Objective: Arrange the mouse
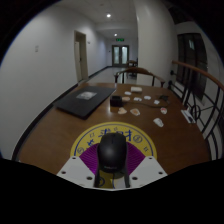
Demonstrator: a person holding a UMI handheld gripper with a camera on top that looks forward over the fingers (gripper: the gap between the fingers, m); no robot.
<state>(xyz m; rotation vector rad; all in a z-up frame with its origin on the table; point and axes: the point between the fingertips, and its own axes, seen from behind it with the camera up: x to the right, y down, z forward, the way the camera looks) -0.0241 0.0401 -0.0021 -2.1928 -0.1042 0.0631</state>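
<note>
Plainly, the mouse (113, 153) sat between the two fingers of the jaws (112, 172), a dark rounded shape lying on a round yellow mat (90, 138) printed with dark figures, at the near end of a long wooden surface (60, 125). Its long axis ran straight away from the jaws, along the line of the fingers, so it lay dead ahead and centred, not off to either side. The purple pads (93, 160) stood close at each flank of the mouse, the jaws partly open around it; whether both pads actually pressed on it I could not tell, since its dark body merged with the shadow there. To my judgement, any coming move would turn on that straight alignment: a small closing would take the mouse squarely across its width.

Farther up the surface lay a dark flat board (84, 100) and scattered small white cards (148, 99), their faces too small to read. A chair (130, 72) stood at the far end, before a corridor with a door. The mouse's cable, if it had one, was not visible.
</note>
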